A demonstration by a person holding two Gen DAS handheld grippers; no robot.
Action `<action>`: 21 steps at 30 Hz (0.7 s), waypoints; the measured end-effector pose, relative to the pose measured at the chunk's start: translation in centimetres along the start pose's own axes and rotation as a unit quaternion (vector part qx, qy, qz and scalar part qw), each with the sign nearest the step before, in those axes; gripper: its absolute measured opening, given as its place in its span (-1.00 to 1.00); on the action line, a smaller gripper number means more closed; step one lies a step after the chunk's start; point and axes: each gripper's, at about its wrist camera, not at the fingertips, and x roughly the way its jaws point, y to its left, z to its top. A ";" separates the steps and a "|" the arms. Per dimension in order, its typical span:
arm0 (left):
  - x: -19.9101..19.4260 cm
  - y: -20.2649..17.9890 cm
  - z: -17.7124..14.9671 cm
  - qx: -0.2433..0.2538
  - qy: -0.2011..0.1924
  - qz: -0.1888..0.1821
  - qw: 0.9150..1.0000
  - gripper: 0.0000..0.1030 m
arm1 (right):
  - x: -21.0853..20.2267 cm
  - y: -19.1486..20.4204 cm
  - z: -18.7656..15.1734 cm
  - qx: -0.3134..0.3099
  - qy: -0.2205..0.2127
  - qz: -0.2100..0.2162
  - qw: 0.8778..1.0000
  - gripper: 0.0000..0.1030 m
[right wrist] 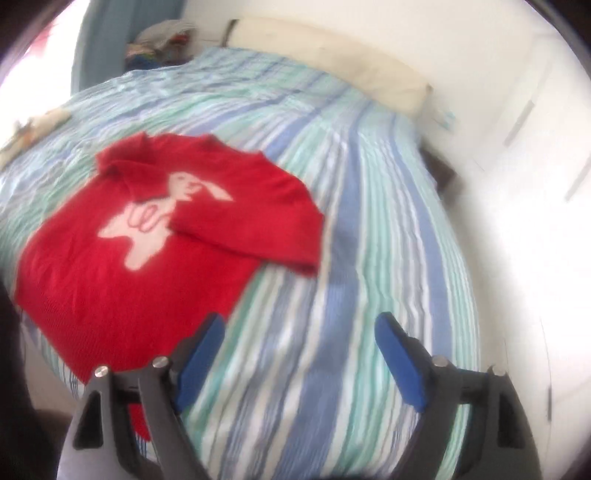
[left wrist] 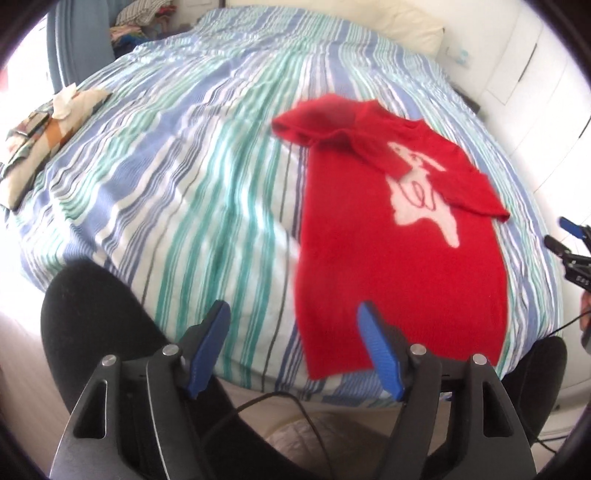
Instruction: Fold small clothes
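- Beneath and ahead of our grippers we see a striped duvet point(left wrist: 192, 177) in blue, green and white, covering the bed.
- Far ahead lies a cream pillow point(right wrist: 332, 62) at the bed's head.
- Ahead to the left sits a patterned folded cloth pile point(left wrist: 44, 133).
- To the right stand white cupboard doors point(left wrist: 532, 74).
- Beyond the bed's far left corner we see a heap of laundry point(left wrist: 144, 22).

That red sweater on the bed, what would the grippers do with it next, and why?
Probably lower both open grippers to the red sweater's hem nearest the camera and pinch its corners. Both sleeves already lie folded across the white rabbit design, neither the left hand-held gripper nor the right one holds anything.
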 end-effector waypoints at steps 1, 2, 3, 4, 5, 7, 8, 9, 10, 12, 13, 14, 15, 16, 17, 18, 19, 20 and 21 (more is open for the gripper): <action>0.0 -0.6 0.1 -0.001 0.001 -0.010 1.000 0.43 | 1.9 1.2 1.5 -0.030 -0.003 0.050 0.998 0.61; 0.1 -0.8 0.1 -0.003 0.000 -0.019 1.000 0.43 | 4.0 2.4 2.8 -0.047 0.000 0.100 0.994 0.57; 0.1 -1.1 -0.3 -0.003 -0.003 -0.023 1.000 0.43 | 6.1 3.6 4.0 -0.056 0.005 0.139 0.989 0.54; 0.0 -1.6 -0.5 -0.002 -0.006 -0.024 1.000 0.43 | 8.1 5.1 5.1 -0.069 0.009 0.162 0.984 0.52; 0.1 -2.0 -0.5 0.000 -0.009 -0.023 1.000 0.43 | 10.0 6.6 6.0 -0.089 0.013 0.170 0.981 0.47; 0.3 -2.1 -0.7 -0.001 -0.011 -0.017 1.000 0.43 | 13.4 9.3 7.5 -0.125 0.012 0.167 0.978 0.45; 0.4 -1.9 -0.7 -0.003 -0.009 -0.016 1.000 0.43 | 14.9 10.1 7.8 -0.130 0.011 0.169 0.977 0.44; 0.6 -1.6 -0.7 -0.007 -0.006 -0.014 1.000 0.43 | 16.4 10.5 8.1 -0.124 0.012 0.168 0.978 0.43; 1.0 -1.3 -0.7 -0.011 -0.001 -0.011 1.000 0.43 | 18.0 10.3 8.3 -0.109 0.017 0.174 0.978 0.41; 1.5 -0.3 -0.8 -0.022 0.011 -0.001 1.000 0.43 | 20.3 8.3 8.3 -0.045 0.037 0.205 0.977 -0.33; 1.7 0.2 -0.8 -0.028 0.015 0.003 0.999 0.43 | 20.4 6.7 8.2 -0.004 0.030 0.216 0.976 -0.56; 1.7 0.6 -0.7 -0.032 0.016 0.004 0.999 0.43 | 19.9 4.7 8.1 0.032 0.017 0.221 0.975 -0.84; 1.7 0.9 -0.7 -0.035 0.015 0.005 0.999 0.43 | 18.9 2.4 7.8 0.064 0.000 0.212 0.975 -0.84; 1.7 1.0 -0.6 -0.035 0.012 0.007 0.999 0.43 | 17.9 -0.2 7.5 0.097 -0.017 0.201 0.975 -0.84; 1.8 1.1 -0.5 -0.035 0.010 0.010 0.999 0.43 | 16.9 -3.2 6.8 0.136 -0.031 0.190 0.972 -0.84; 1.9 1.1 -0.4 -0.036 0.009 0.011 0.999 0.43 | 15.9 -6.6 5.8 0.179 -0.041 0.176 0.967 -0.84; 2.1 1.0 -0.3 -0.039 0.009 0.009 0.999 0.43 | 14.8 -9.9 4.4 0.222 -0.049 0.159 0.961 -0.84; 2.2 0.9 -0.1 -0.041 0.010 0.004 0.999 0.43 | 13.7 -13.1 2.9 0.260 -0.057 0.140 0.954 -0.84; 2.4 0.6 0.1 -0.043 0.011 -0.003 0.999 0.43 | 12.7 -16.1 1.2 0.291 -0.061 0.116 0.948 -0.84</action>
